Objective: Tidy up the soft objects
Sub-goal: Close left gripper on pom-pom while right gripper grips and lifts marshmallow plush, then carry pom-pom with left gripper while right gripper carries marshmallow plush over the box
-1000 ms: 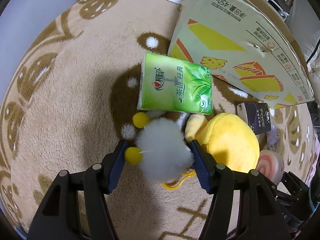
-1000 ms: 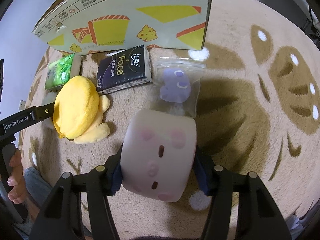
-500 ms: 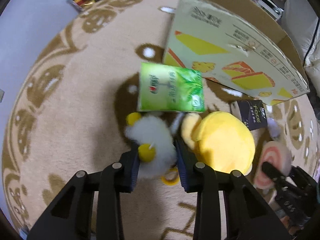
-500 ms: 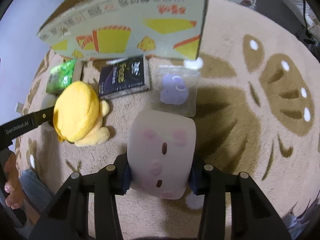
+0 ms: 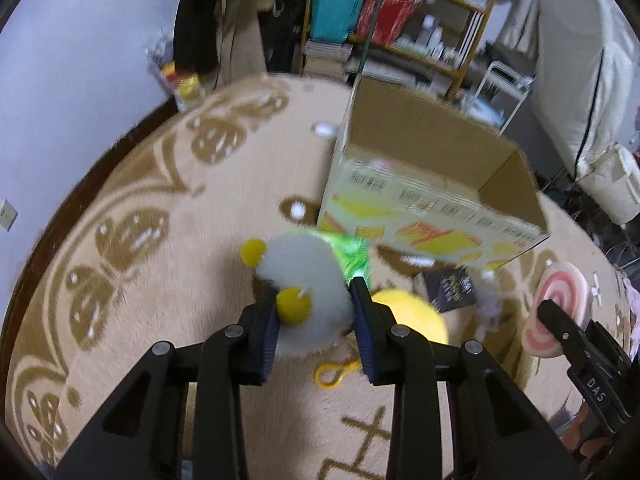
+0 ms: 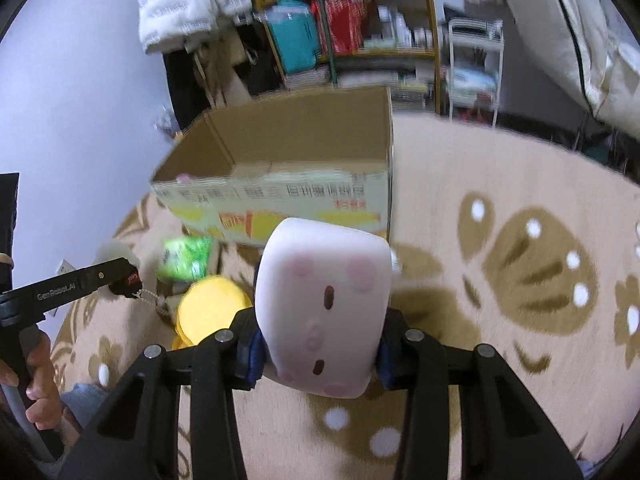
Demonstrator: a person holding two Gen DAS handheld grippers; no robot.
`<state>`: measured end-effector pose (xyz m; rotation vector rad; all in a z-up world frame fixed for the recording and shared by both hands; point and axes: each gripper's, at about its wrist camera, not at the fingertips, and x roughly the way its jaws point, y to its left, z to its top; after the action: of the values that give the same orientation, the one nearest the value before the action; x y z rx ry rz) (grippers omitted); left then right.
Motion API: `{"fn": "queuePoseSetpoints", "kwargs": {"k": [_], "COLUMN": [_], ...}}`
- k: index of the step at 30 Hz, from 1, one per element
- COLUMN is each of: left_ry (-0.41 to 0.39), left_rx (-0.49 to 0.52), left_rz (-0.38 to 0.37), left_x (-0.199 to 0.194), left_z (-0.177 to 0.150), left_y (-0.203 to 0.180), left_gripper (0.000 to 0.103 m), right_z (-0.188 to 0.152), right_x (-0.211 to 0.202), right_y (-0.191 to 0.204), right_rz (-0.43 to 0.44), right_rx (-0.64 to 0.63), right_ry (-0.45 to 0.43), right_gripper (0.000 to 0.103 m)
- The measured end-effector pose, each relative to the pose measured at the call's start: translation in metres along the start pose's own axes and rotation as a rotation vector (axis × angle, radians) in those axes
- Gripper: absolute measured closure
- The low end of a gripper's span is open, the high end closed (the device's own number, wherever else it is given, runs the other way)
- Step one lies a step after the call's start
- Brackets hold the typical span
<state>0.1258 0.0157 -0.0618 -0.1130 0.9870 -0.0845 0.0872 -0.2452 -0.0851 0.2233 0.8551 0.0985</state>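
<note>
My left tongs point(image 5: 314, 312) grip a fluffy white toy point(image 5: 306, 280); my right tongs point(image 6: 320, 344) grip a pink cushion point(image 6: 324, 300), before the cardboard box point(image 6: 304, 148).

A lived-in room in a home, prob. a bedroom or living rm. A round beige rug point(image 5: 168, 280) w/ brown cartoon pattern covers the floor. At the back, a wooden shelf point(image 5: 404, 12) crammed w/ books, bottles, a teal case. Dark clothes point(image 5: 200, 16) hang by a pale wall; a white puffer jacket point(image 6: 188, 0) hangs in the right view. An open cardboard box point(image 5: 432, 176) sits on the rug. White bedding point(image 5: 580, 72) is piled at right.
</note>
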Motion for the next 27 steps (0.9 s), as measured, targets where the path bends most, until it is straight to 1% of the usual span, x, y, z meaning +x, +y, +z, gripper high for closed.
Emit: {"fn": "queuePoseSetpoints", "kwargs": {"k": [3, 6, 8, 12, 20, 23, 27], "left_ry": [-0.078, -0.162, -0.225, -0.324, -0.423, -0.432, -0.449], "left_rx": [0.004, 0.007, 0.006, 0.017, 0.066, 0.081, 0.100], "left_rz": [-0.012, -0.002, -0.001, -0.007, -0.017, 0.008, 0.002], "left_x": [-0.017, -0.033, -0.043, -0.058, -0.070, -0.072, -0.073], "left_z": [0.003, 0.004, 0.007, 0.012, 0.025, 0.035, 0.048], "left_y": [-0.001, -0.004, -0.005, -0.008, -0.022, -0.028, -0.036], "left_gripper": [0.071, 0.071, 0.071, 0.071, 0.071, 0.071, 0.071], "right_z": [0.004, 0.006, 0.010, 0.016, 0.029, 0.038, 0.053], "right_x": [-0.007, -0.015, -0.020, -0.030, -0.040, -0.041, -0.038], "right_y": [-0.001, 0.001, 0.002, 0.003, 0.007, 0.008, 0.011], "right_rz": [0.008, 0.015, 0.011, 0.004, 0.008, 0.009, 0.016], "right_rx": [-0.001, -0.002, -0.016, -0.042, -0.064, -0.058, -0.059], "right_ry": [-0.042, -0.088, -0.120, -0.184, -0.289, -0.309, -0.323], "right_gripper": [0.058, 0.058, 0.058, 0.058, 0.058, 0.058, 0.058]}}
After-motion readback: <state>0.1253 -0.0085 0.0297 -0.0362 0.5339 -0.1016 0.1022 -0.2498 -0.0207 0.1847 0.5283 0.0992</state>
